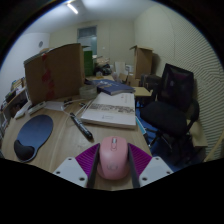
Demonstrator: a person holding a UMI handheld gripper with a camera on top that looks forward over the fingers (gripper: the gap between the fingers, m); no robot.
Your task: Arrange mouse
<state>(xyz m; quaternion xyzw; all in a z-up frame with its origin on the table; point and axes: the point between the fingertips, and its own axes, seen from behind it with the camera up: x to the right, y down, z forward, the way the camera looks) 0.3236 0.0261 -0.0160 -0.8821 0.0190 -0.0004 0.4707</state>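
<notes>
The gripper [113, 172] hangs low over the near edge of the wooden desk [62, 135], its fingers closed on a pink mouse [114, 159] that sits squeezed between the magenta pads [136, 160]. Bare desk lies ahead of the fingers, running to a dark oval mouse pad [33, 135] off to the left and a white keyboard [108, 111] straight beyond (a black pen [80, 126] lies between the two). The desk's right edge drops off beside a black office chair [170, 103]. A cardboard box [55, 72] stands at the back.
</notes>
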